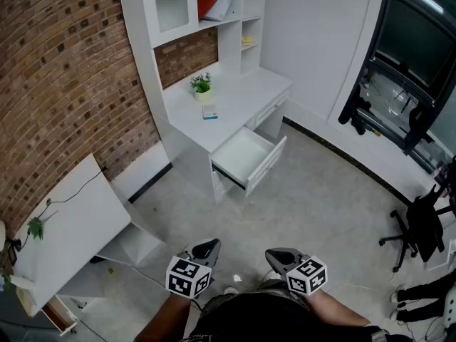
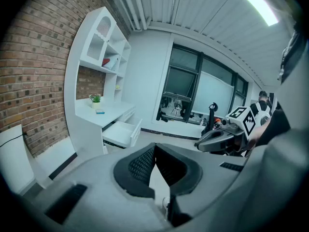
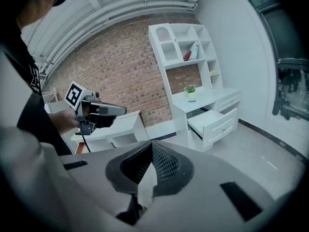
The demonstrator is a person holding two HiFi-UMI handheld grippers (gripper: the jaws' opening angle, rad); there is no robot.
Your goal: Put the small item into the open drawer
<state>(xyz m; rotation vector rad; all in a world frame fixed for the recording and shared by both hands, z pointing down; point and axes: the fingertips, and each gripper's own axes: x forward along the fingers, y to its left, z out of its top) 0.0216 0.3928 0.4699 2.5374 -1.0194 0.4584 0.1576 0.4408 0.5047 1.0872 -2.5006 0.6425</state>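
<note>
We hold the left gripper and the right gripper side by side at the near edge of the scene. Each has its jaws pressed together with nothing between them. The small blue-and-white box lies on the white desk, just near of the potted plant and far left of the open drawer. Both grippers are well apart from the desk.

Small blue box on desk; white drawer open

Head view high, steeply down; all views share distant drawer.
</note>
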